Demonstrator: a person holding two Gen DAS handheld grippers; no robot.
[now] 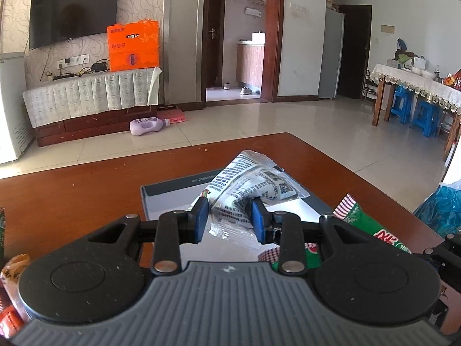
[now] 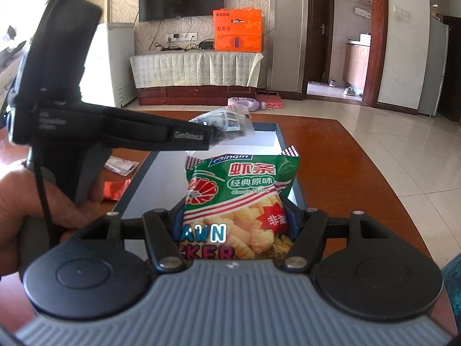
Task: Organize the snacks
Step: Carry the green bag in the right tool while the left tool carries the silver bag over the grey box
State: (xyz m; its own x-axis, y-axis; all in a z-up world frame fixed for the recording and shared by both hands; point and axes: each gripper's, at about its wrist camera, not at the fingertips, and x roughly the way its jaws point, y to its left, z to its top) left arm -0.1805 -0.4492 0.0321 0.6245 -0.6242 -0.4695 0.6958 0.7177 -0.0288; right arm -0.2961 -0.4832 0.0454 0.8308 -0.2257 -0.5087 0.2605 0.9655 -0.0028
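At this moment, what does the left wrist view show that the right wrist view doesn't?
Only the left wrist view shows the dining table with blue stools. Only the right wrist view shows the hand and the prawn cracker bag's printed front. Both show the silver packet in the left tongs, the tray, and the orange box.

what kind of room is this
Most likely a home living room. A flat black wall-mounted television hangs over a low cloth-covered wooden cabinet, a lace-covered dining table with blue plastic stools stands to the side, and slippers lie in a doorway.
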